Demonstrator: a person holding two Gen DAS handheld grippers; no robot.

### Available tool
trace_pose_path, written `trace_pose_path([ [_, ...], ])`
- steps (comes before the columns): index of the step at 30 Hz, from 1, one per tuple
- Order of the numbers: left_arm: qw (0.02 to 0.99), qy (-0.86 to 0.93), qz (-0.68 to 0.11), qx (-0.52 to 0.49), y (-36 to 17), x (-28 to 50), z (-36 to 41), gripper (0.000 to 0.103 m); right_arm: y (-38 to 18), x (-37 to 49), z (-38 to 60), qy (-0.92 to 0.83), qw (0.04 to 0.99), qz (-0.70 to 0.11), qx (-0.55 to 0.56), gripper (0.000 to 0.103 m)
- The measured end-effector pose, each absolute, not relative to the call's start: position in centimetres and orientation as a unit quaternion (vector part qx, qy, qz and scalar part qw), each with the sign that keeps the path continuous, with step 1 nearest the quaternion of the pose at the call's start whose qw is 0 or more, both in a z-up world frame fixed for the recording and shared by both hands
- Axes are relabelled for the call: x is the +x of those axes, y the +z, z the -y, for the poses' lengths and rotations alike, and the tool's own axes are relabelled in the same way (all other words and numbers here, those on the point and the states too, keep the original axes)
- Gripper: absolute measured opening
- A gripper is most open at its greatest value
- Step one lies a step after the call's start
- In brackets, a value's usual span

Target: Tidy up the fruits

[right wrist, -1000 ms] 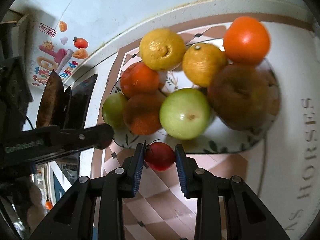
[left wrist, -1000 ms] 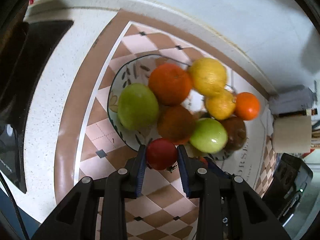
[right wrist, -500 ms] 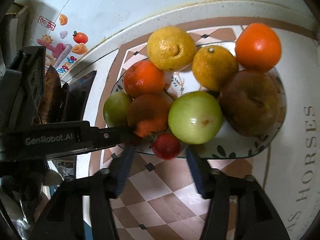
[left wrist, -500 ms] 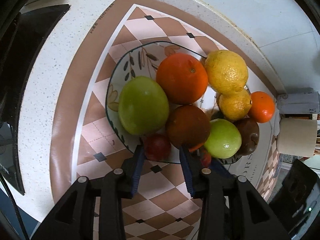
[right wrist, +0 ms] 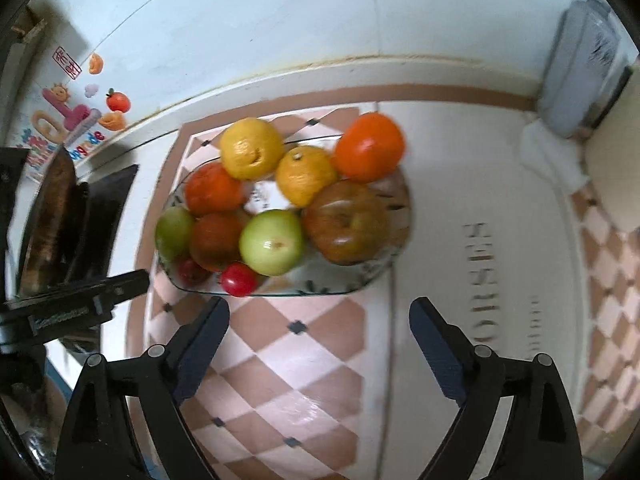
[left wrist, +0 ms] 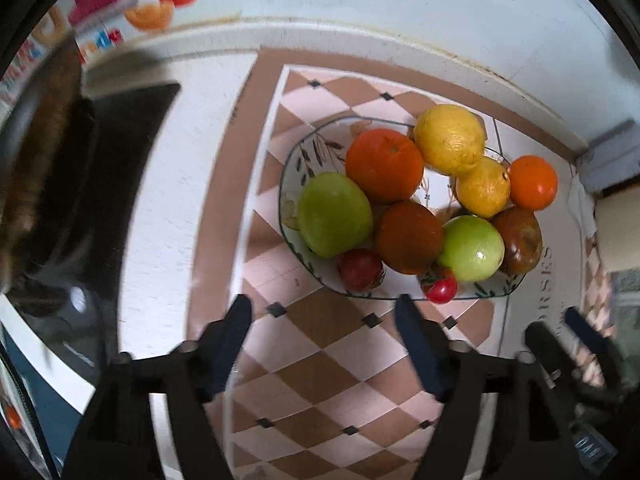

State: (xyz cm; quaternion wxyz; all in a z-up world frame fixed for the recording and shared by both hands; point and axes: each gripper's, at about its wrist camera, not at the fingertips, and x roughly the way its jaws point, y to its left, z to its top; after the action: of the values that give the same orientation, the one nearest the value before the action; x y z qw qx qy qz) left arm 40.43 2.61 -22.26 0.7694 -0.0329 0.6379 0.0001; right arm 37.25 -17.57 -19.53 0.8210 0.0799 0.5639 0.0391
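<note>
A patterned glass plate (left wrist: 294,168) (right wrist: 360,276) holds oranges, lemons, two green apples, a brown fruit and two small red tomatoes. One tomato (left wrist: 360,269) (right wrist: 191,271) lies at the plate's near left edge, the other (left wrist: 441,288) (right wrist: 239,279) beside it under a green apple (left wrist: 471,248) (right wrist: 271,242). My left gripper (left wrist: 323,322) is open and empty, just in front of the plate. My right gripper (right wrist: 320,320) is open and empty, in front of the plate's right half. The left gripper's finger also shows in the right wrist view (right wrist: 116,288).
The plate stands on a checkered brown-and-pink mat (left wrist: 320,360) on a white counter against a white wall. A black appliance (left wrist: 60,184) is at the left. A grey box (right wrist: 580,80) and a paper roll (left wrist: 620,232) stand at the right.
Both grippers released their tomatoes onto the plate's near edge, opened wide and drew back from the plate.
</note>
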Motion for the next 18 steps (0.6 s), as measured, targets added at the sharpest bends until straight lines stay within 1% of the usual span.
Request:
trace_pose_path([
  [1,0.775,0.002,-0.631,-0.023,-21.8,40.0,-2.4,0.077,-19.0,36.9,17.8,0.035,0.825,-0.559,0.074,0.096],
  [2,0.780,0.003,-0.625,-0.013,-21.2,39.5,-2.2,0.087,-18.7,36.6,17.9,0.032,0.827,-0.557,0.072,0.097],
  [4,0.791,0.002,-0.612,-0.004,-20.2,38.6,-2.3,0.098,-17.7,35.8,18.1,0.022,0.832,-0.550,0.068,0.097],
  [8,0.809,-0.001,-0.587,0.002,-18.2,37.2,-2.2,0.098,-15.7,34.1,18.3,0.012,0.841,-0.536,0.068,0.097],
  [11,0.820,-0.007,-0.572,0.003,-16.8,36.1,-1.9,0.098,-14.0,32.6,18.4,0.001,0.850,-0.523,0.064,0.099],
  [18,0.848,-0.014,-0.530,0.004,-12.6,32.3,-2.2,0.098,-9.8,28.6,18.2,-0.016,0.869,-0.491,0.055,0.099],
])
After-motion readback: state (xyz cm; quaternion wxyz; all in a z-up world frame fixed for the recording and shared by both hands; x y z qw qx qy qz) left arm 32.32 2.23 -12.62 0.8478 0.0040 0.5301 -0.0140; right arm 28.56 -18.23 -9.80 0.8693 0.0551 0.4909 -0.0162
